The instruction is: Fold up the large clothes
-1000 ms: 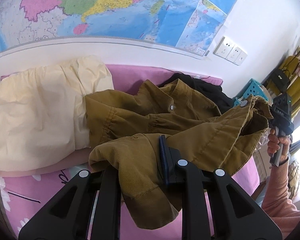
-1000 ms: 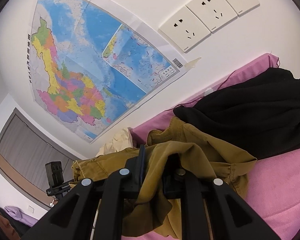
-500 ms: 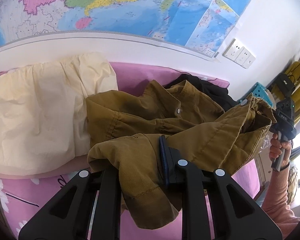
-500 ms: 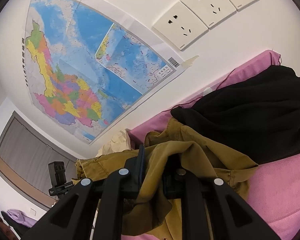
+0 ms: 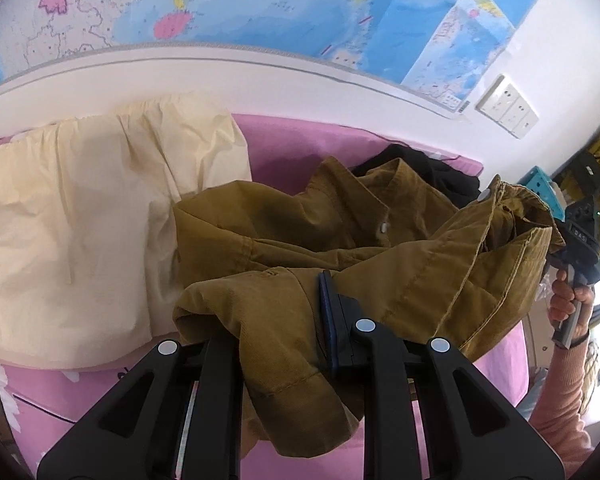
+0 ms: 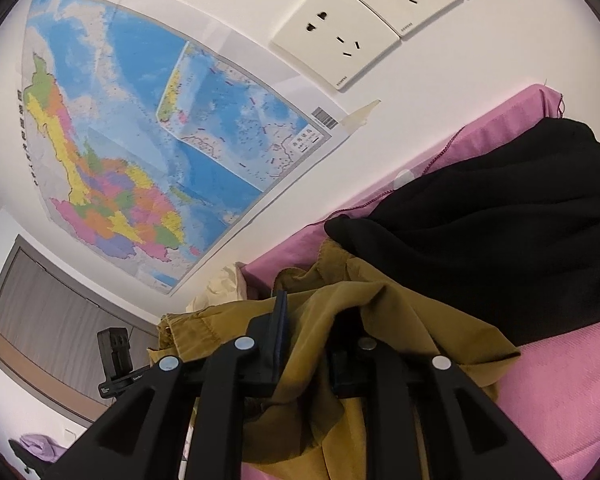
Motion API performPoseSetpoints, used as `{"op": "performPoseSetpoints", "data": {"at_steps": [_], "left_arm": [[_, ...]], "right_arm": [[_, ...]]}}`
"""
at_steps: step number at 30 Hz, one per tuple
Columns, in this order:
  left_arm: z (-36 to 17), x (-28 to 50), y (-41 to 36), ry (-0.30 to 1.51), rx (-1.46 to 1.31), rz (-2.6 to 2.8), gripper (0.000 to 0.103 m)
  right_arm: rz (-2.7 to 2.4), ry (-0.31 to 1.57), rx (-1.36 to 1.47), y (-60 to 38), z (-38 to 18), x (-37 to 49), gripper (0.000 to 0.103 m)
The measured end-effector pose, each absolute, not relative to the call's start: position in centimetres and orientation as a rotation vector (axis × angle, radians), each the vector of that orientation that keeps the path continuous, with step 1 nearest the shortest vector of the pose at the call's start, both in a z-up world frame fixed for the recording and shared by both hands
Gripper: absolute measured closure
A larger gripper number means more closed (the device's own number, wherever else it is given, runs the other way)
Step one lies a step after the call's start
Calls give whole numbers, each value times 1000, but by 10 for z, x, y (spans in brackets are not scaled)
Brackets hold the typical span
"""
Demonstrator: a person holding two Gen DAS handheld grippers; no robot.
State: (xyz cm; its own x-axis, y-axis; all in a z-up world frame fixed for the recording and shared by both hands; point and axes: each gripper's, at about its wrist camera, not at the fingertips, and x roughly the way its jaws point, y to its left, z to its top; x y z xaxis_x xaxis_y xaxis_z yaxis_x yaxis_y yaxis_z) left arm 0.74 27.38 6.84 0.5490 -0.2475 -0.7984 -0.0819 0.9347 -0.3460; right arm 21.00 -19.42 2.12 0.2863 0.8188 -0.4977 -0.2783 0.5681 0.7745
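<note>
The brown shirt [image 5: 308, 236] lies in a loose heap on the pink bed [image 5: 300, 140], partly lifted by both grippers, with its collar and snaps turned up and one edge stretched out to the right. No clean fold shows in it; the cloth is bunched, creased and doubled over itself at random. Judging from this, folding of this piece has barely begun: it must first be spread flat, and only then can its sides and sleeves be brought in.

The left gripper [image 5: 276, 320] is pinched narrow on a thick bunch of the shirt, which hangs down between its fingers. The right gripper [image 6: 308, 340] also has shirt cloth between its fingers, but its jaws are opening, and a gap shows beside the right-hand pad, so the hold looks to be loosening.

Just left of the shirt a cream garment [image 5: 92, 208] lies fairly flat, touching it. Behind the shirt, against the wall, a black garment [image 6: 500, 232] sits in an unfolded heap, so that one probably waits as well. A map [image 6: 148, 128] and sockets [image 6: 364, 28] hang on the wall above.
</note>
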Motion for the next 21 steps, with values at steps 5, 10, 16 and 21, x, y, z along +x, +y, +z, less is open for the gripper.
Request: {"op": "performPoseSetpoints", "data": {"at_steps": [5,10,16,21], "left_arm": [[58,20,276,1024,-376,-82,85],[48,29,277,1047,-391,-80,85],[41,35,281,1066,-424,-86,83],[35,41,280,1079,-431,-86,81]], "right_arm": [[803,1031,615,-188,19,215,64],[824,1003,577,-183,27,208,37],[843,868,494,-184,52,189,14],[816,888,180,-149,42,163,15]]}}
